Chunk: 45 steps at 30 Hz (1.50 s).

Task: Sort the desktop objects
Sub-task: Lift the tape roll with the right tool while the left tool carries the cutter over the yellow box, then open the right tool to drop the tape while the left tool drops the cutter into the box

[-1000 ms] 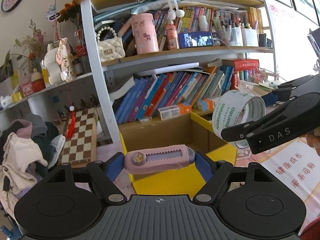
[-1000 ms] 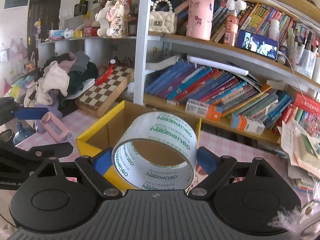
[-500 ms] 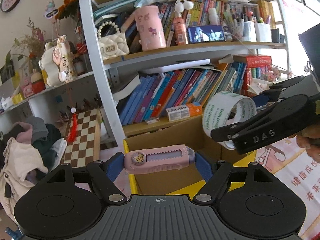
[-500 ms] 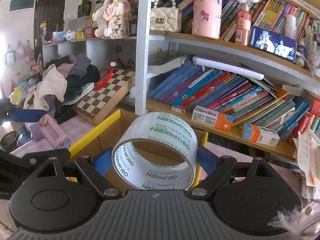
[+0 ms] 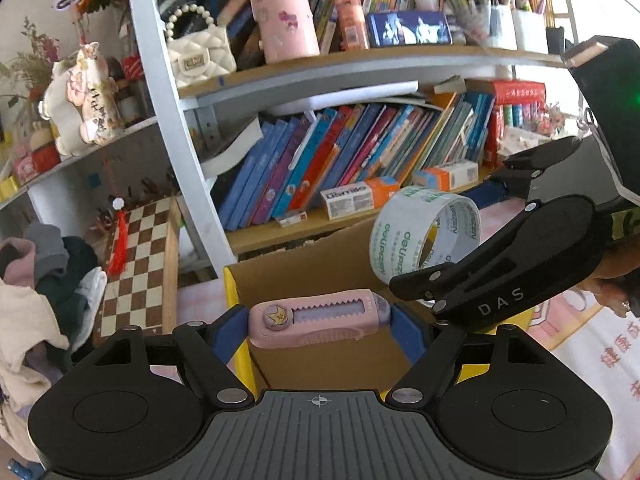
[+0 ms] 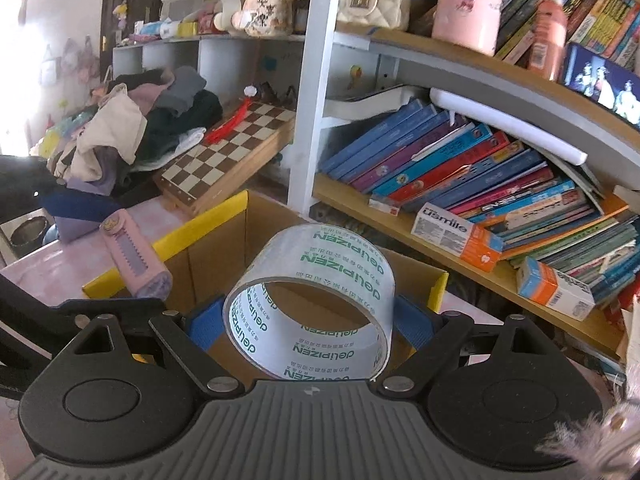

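Left wrist view, 2 items: left gripper (image 5: 319,322) pinches pink utility knife (image 5: 318,319) end to end, crosswise above cardboard box (image 5: 304,264) near its left edge. Right gripper (image 5: 452,236) clamps tape roll (image 5: 424,232) across its width over the same box, both apparently poised for dropping in.

A chessboard (image 6: 224,148) leans by piled clothes (image 6: 132,128) (books (image 6: 460,168) slant on the shelf).

Pink cutter (image 5: 316,317), green-lettered clear tape (image 6: 310,300), yellow-rimmed brown box (image 6: 208,226)
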Tool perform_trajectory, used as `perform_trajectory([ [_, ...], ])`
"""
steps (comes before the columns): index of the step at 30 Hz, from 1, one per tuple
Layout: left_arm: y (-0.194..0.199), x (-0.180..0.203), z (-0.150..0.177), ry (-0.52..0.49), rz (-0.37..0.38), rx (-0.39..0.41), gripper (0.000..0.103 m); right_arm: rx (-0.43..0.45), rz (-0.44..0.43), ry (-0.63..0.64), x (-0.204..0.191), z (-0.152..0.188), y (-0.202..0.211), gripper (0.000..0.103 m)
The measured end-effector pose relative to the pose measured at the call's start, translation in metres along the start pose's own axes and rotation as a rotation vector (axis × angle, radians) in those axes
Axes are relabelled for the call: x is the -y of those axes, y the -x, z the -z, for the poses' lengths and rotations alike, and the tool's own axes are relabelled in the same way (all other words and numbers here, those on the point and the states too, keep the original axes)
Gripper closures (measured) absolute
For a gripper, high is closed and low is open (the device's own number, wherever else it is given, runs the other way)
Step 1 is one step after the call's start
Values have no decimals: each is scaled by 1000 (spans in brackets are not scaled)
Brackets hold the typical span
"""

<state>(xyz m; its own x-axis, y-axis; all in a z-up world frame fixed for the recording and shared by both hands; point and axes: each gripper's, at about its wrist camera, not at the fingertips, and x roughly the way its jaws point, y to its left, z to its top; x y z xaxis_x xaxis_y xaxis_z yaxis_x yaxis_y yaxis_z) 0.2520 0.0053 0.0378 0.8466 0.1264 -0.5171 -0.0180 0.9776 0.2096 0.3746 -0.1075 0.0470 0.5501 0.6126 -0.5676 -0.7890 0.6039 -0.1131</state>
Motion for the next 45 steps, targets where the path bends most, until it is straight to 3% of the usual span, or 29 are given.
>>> perform_trajectory([
  [14, -56, 4, 6, -121, 32, -177, 25, -192, -130, 268, 1, 6, -54, 14],
  [20, -64, 0, 2, -131, 63, -221, 25, -239, -205, 290, 7, 1, -64, 14],
  [26, -65, -2, 2, -106, 83, -252, 25, -246, -209, 308, 5, 0, -64, 14],
  [45, -73, -8, -2, -62, 97, -319, 24, -326, -328, 229, 17, -3, -83, 14],
])
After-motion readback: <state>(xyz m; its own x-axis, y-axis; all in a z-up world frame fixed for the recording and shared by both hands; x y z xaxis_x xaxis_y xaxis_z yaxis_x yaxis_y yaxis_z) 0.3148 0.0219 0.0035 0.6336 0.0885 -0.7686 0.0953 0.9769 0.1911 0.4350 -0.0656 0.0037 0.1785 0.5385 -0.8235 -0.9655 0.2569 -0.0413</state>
